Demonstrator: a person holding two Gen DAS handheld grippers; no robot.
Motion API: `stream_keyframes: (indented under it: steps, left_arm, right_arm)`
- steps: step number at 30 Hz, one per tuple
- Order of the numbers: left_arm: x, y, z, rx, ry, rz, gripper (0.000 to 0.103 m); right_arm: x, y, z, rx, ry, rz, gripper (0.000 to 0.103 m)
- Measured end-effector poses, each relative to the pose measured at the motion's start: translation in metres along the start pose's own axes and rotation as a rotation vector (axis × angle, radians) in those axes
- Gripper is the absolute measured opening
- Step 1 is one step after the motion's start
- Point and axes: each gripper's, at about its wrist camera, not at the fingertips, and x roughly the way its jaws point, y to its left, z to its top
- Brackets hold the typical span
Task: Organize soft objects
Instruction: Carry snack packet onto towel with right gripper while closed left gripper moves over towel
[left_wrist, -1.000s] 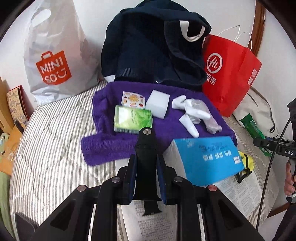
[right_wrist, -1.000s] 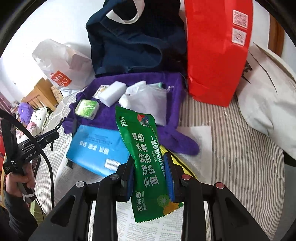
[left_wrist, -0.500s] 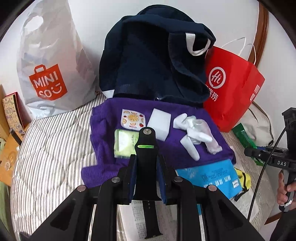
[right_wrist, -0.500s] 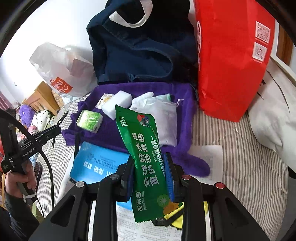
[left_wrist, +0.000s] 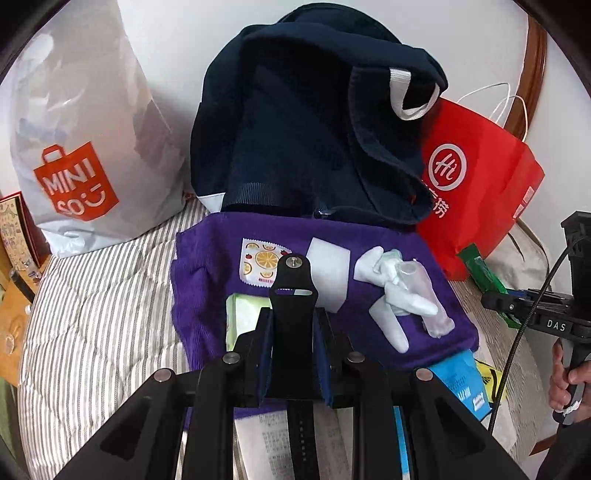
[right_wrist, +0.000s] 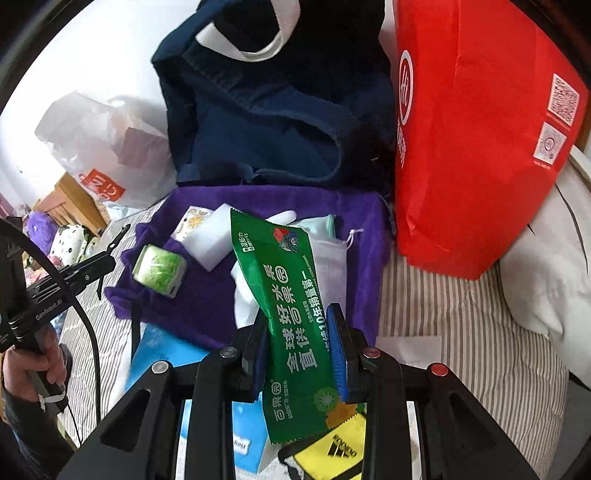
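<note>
Green wet-wipe packet (right_wrist: 295, 314): gripped in right gripper (right_wrist: 299, 350) jaws, long axis running forward.
Black watch strap (left_wrist: 293, 291): clamped in left gripper (left_wrist: 293, 343) jaws — likewise lengthwise.
Purple towel (right_wrist: 207, 306): directly ahead of both, nearer the left.

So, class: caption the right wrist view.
Right gripper holds a green wet-wipe packet above the purple towel.
</note>
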Motion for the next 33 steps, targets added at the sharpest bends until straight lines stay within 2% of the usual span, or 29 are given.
stream_keyframes:
  steps: [20,33]
  left_arm:
    - [0.054,0.015,0.023,-0.027,0.054,0.004,0.021]
    - [0.084,0.021,0.031,-0.032,0.103,0.027,0.021]
  right_arm:
    - [0.06,-0.018,0.029,0.043,0.069,-0.047,0.029]
    - [0.086,-0.017,0.031,0.038,0.127,-0.025,0.029]
